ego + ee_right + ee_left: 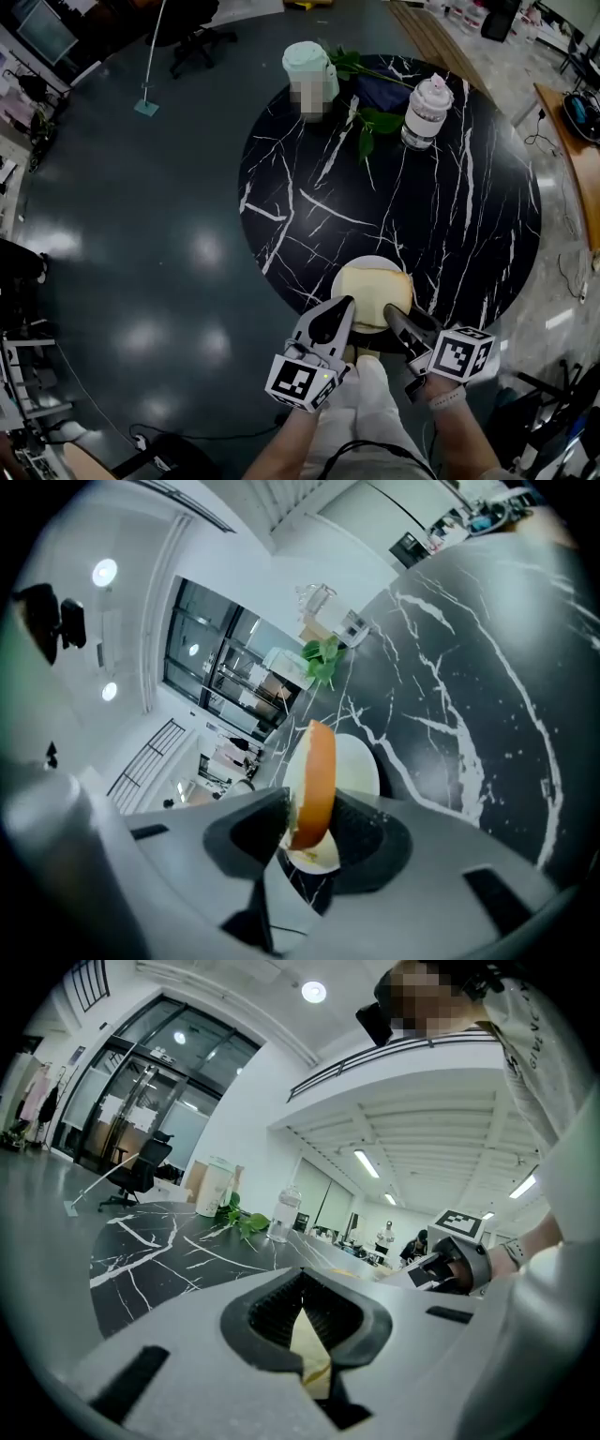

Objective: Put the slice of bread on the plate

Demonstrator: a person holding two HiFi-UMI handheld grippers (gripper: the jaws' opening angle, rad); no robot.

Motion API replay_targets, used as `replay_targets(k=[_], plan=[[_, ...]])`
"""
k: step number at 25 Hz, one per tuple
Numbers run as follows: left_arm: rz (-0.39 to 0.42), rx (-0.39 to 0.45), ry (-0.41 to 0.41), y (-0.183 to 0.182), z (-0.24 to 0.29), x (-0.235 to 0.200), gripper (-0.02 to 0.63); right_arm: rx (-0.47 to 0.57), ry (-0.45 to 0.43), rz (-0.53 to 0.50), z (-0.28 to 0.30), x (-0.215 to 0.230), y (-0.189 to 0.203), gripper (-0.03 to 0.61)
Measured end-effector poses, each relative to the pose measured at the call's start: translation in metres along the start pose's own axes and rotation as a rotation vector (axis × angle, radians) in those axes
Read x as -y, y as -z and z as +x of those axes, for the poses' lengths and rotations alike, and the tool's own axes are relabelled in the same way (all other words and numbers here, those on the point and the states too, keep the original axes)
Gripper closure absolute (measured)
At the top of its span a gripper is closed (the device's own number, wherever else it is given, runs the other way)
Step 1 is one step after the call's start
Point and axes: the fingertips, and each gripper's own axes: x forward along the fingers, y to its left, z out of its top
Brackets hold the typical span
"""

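A pale slice of bread (373, 292) sits over a white plate (368, 262) at the near edge of the black marble table (309, 187). My left gripper (345, 307) grips the slice's near left edge; in the left gripper view the pale bread (309, 1349) is pinched between the shut jaws (305, 1321). My right gripper (390, 315) grips its near right edge. In the right gripper view the orange crust (317, 780) stands on edge between the pads (314, 822), with the plate (361, 766) just beyond. Whether the slice rests on the plate I cannot tell.
At the table's far side stand a mint-lidded jug (309, 70) and a clear bottle (427, 111), with a leafy green stem (366, 120) and a dark cloth (380, 92) between them. The table's near rim lies under my grippers. An office chair (192, 42) stands on the floor.
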Motion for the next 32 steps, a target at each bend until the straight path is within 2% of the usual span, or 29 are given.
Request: replay_targets(k=[8, 16, 26, 32], plan=[[-0.018, 0.035, -0.062, -0.008, -0.019, -0.016, 0.606, 0.008, 0.152, -0.24, -0.002, 0.009, -0.006, 0.397], [-0.034, 0.039, -0.071, 0.001, -0.03, -0.017, 0.606, 0.03, 0.268, -0.48, -0.006, 0.016, -0.012, 0.343], [-0.042, 0.046, -0.088, -0.002, -0.038, -0.012, 0.606, 0.106, 0.263, -0.499, -0.026, 0.01, -0.022, 0.264], [-0.031, 0.056, -0.071, -0.013, -0.034, 0.001, 0.606, 0.095, 0.222, -0.491, -0.037, 0.001, -0.019, 0.259]])
